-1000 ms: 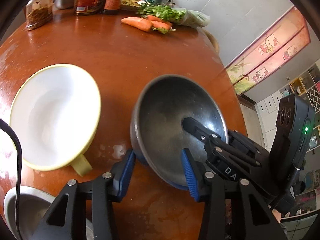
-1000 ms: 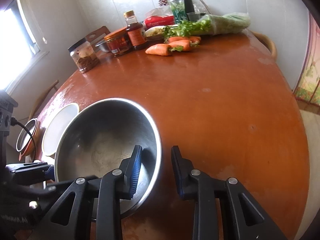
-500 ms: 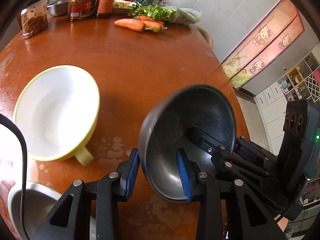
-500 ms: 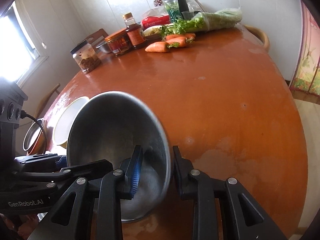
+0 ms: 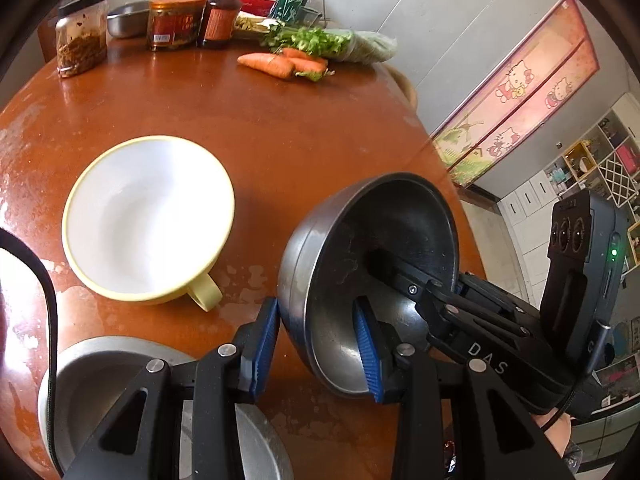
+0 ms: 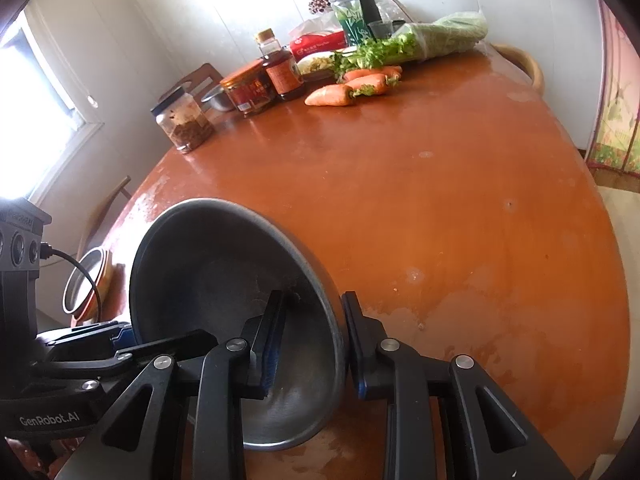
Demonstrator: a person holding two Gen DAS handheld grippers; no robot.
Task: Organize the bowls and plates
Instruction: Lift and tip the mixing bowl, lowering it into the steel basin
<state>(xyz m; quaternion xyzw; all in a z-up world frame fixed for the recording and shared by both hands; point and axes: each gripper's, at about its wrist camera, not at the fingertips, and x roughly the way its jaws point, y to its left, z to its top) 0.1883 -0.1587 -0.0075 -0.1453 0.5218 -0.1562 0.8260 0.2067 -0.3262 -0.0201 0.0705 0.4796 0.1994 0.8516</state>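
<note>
A steel bowl (image 5: 340, 264) is held tilted above the brown table (image 5: 240, 120) by both grippers. My left gripper (image 5: 316, 340) is shut on its near rim, one finger inside and one outside. My right gripper (image 6: 312, 336) is shut on the opposite rim of the same bowl (image 6: 208, 280). A white bowl with a yellow rim and handle (image 5: 148, 220) sits on the table to the left. Another steel bowl (image 5: 120, 376) lies under my left gripper at the bottom left.
Jars (image 5: 172, 20), a sauce bottle (image 5: 220, 12), carrots (image 5: 280, 64) and bagged greens (image 5: 340, 42) crowd the table's far edge. A small stacked bowl (image 6: 86, 280) shows at the left in the right wrist view. The table edge (image 6: 616, 280) runs close on the right.
The steel bowl has been lifted off the table and tipped further up on its side, held by both grippers. The white bowl has not moved.
</note>
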